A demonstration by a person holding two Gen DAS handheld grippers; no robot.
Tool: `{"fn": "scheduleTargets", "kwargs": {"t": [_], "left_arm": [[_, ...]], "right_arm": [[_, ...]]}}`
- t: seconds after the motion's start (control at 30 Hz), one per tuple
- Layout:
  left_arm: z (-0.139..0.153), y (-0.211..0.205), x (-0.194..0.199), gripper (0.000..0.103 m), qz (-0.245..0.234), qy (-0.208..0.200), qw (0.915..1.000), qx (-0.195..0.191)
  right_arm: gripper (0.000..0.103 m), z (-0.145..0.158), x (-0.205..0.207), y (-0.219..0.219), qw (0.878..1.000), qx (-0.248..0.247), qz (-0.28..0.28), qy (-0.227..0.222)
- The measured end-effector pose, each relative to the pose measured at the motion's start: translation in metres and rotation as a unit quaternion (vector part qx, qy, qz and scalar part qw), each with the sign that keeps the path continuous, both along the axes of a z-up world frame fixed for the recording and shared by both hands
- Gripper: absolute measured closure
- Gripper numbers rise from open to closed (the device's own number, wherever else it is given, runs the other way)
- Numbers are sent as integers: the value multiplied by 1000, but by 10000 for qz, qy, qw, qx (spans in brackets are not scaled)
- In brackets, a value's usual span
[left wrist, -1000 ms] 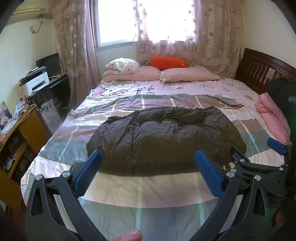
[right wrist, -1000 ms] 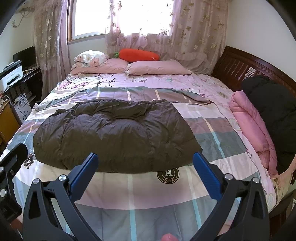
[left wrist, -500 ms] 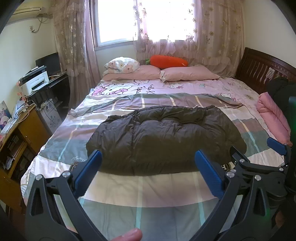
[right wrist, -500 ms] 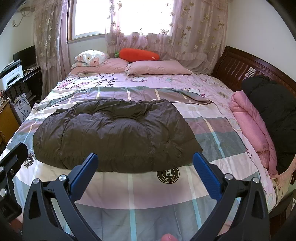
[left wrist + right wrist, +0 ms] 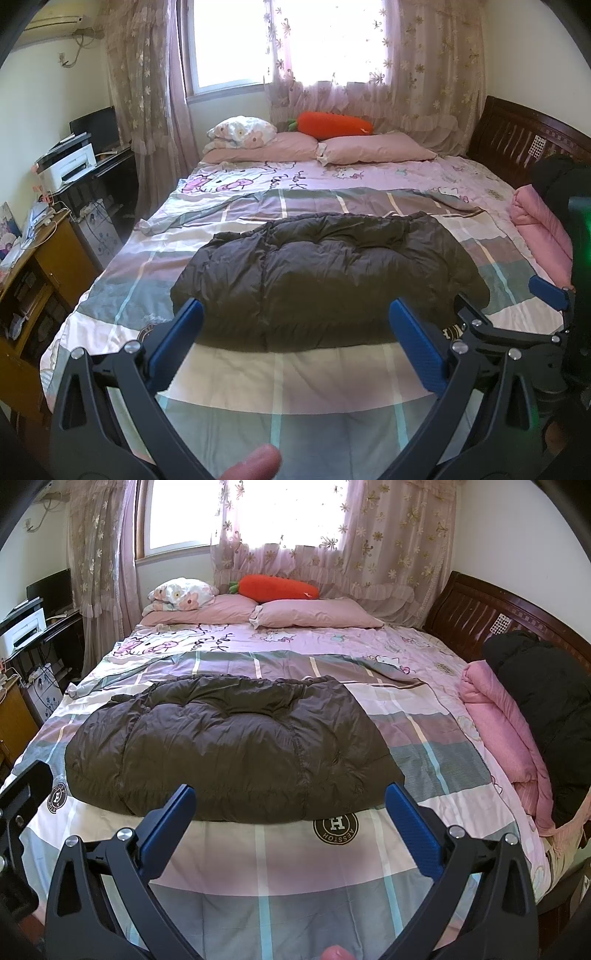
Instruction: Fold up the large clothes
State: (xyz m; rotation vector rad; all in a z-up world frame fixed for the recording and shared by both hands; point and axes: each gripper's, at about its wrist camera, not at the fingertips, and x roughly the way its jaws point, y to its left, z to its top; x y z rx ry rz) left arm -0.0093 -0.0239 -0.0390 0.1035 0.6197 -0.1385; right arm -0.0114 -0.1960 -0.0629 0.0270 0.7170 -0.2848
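while both tools gape, the dark coat (image 5: 229, 749) hides its sleeves

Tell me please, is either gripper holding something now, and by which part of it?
Nothing is held. The left gripper and the right gripper are both open, short of the dark puffy jacket lying flat on the bed.

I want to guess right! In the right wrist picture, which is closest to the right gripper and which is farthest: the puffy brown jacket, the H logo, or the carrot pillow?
From the right gripper:
1. H logo, just ahead on the bedspread.
2. Brown jacket, mid-bed.
3. Carrot pillow, far end by the window.
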Motion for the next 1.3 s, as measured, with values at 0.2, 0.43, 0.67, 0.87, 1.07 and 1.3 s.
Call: {"fn": "scheduleTargets", "kwargs": {"t": [0.2,0.43,0.67,0.87,1.07,1.3], "left_arm": [[2,2,-1,2,36,-17,10000,-4],[3,3,1,2,10,35,10000,-47],[2,6,-1,2,32,44,9999,-86],[0,12,3,2,65,144,9996,-239],[2,13,3,2,40,176,9994,-280],[3,13,5,2,82,231,9995,-208]], "right_arm": [[1,-1,0,0,10000,1,9,5],[1,0,0,1,10000,-2,8,10],[1,-2,-1,1,10000,-4,24,20],[1,-2,-2,1,10000,-7,35,24],[1,-2,-2,0,10000,-10,48,24],[1,-2,-2,-1,10000,-12,65,36]]}}
